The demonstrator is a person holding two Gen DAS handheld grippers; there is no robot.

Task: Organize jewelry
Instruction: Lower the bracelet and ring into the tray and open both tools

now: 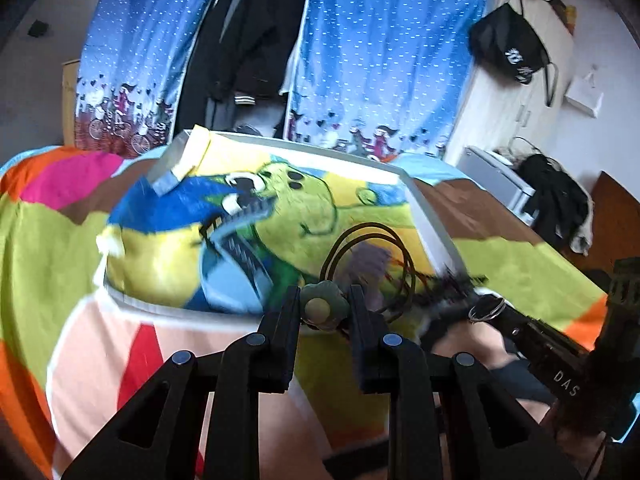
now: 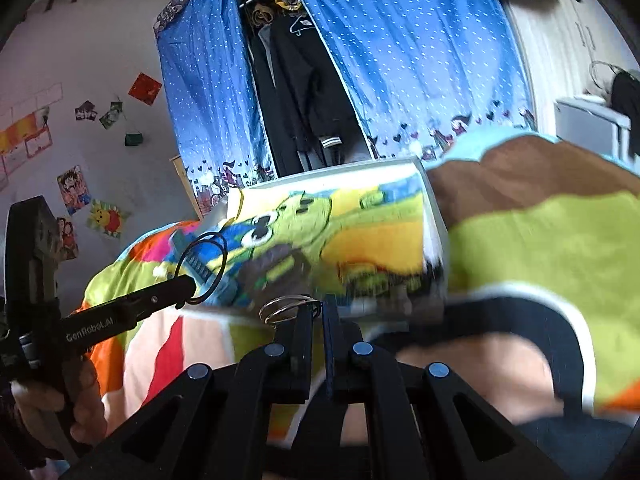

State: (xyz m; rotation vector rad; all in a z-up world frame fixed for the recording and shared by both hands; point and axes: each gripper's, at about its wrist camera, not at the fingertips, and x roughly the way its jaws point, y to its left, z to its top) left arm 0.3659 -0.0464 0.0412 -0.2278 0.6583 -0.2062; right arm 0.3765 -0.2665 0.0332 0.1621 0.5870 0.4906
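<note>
Left wrist view first: the left claw (image 1: pixel 325 308) is clamped on a small green flower charm (image 1: pixel 320 306), pinched squarely between the two black fingers (image 1: pixel 286 320). From that charm loops a thin dark hair tie (image 1: pixel 372 256), two strands arcing up and over the cartoon-printed tray (image 1: pixel 432 224) that sits on the bright patchwork bed cover (image 1: pixel 48 240). The frame is smeared with motion, so what lies inside the tray is hard to read. Off to the right, the right claw (image 1: pixel 486 308) reaches in with a thin silver ring (image 1: pixel 486 309) at its tip.

Over to the right wrist view: the right claw (image 2: pixel 316 312) is closed down on that silver ring (image 2: pixel 286 306), a pair of fine wire hoops sticking out to the left of the nearly touching fingers (image 2: pixel 302 332). The left claw (image 2: pixel 188 286) comes in from the left, a hand (image 2: pixel 60 412) on its handle, with the dark elastic loop (image 2: pixel 204 266) dangling from its tip over the tray (image 2: pixel 434 216).

Handling, as I judge it: the hair tie is featherweight and floppy, so the firm flower charm is the sensible place to hold; the loop itself would just sag and slip. The silver ring looks light, stiff and slick, and thin enough to bend, so a gentle pinch across the wire should do, with a low release so it doesn't bounce out of the tray.
</note>
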